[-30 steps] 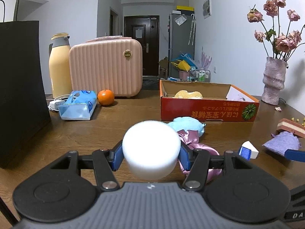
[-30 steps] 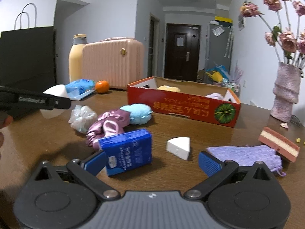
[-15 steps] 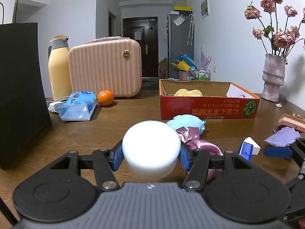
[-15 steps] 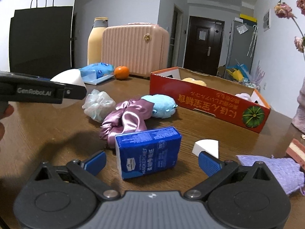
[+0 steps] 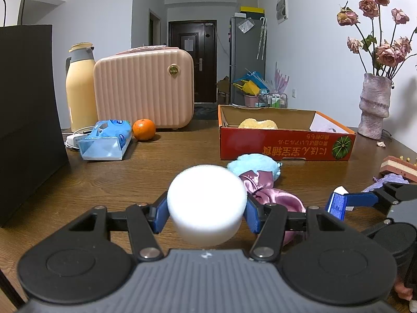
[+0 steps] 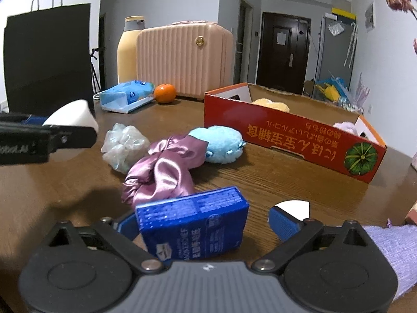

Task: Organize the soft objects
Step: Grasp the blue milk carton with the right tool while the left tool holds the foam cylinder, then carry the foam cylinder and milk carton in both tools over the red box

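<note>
Spanning the whole near field, the brown wooden table (image 6: 273, 177) carries the workspace, with a white-walled room and a dark door (image 5: 192, 60) far behind. A black paper bag (image 5: 26, 120) stands at far left, then a pink ribbed case (image 5: 143, 88) and a yellow flask (image 5: 80, 86); none look part of the sort. The red cardboard box (image 6: 294, 135) sits open-topped at far right, apparently the collecting bin, since a yellow sponge (image 6: 271, 103) already lies inside. The left gripper (image 5: 206, 211) is clamped on a white foam cylinder (image 5: 207, 203), held above the table, probably awaiting its turn for the box. The right gripper (image 6: 203, 224) straddles a blue tissue pack (image 6: 192, 224); its jaws have just been closing, the left pad is hidden behind the pack and the right pad stands clear of it, so no grip yet. A purple satin scrunchie (image 6: 161, 174), blue plush (image 6: 221, 143) and mesh puff (image 6: 123, 146) wait loose between pack and box. A white wedge (image 6: 293, 208) lies just right.
</note>
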Demonstrator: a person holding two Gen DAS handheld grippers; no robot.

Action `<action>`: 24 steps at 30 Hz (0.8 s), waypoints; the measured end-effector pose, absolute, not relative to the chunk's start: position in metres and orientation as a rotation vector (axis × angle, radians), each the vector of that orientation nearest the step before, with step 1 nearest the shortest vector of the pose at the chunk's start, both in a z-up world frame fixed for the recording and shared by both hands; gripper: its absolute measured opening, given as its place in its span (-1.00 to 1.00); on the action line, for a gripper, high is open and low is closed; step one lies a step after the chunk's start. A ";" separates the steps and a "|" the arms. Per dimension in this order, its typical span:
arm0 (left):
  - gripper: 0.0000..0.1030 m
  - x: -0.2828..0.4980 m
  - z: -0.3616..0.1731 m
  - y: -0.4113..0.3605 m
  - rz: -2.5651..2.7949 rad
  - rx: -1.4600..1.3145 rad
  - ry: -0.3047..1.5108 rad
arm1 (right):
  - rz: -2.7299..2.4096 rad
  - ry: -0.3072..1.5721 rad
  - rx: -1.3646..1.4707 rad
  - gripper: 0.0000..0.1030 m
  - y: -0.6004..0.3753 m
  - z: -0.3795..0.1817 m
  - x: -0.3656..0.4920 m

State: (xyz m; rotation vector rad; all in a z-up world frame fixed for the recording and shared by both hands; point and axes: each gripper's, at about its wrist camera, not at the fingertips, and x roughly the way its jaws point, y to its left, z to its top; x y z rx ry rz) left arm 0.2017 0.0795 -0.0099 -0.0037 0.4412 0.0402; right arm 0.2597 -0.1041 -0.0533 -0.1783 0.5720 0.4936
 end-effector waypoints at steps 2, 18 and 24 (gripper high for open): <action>0.14 0.202 -0.010 0.079 0.038 -0.004 0.443 | 0.503 0.578 -0.161 0.81 -0.107 -0.054 0.262; 0.14 0.200 -0.011 0.081 0.041 -0.007 0.434 | 0.533 0.531 -0.156 0.38 -0.109 -0.050 0.250; 0.14 0.200 -0.010 0.080 0.047 -0.007 0.433 | 0.506 0.485 -0.124 0.38 -0.117 -0.042 0.247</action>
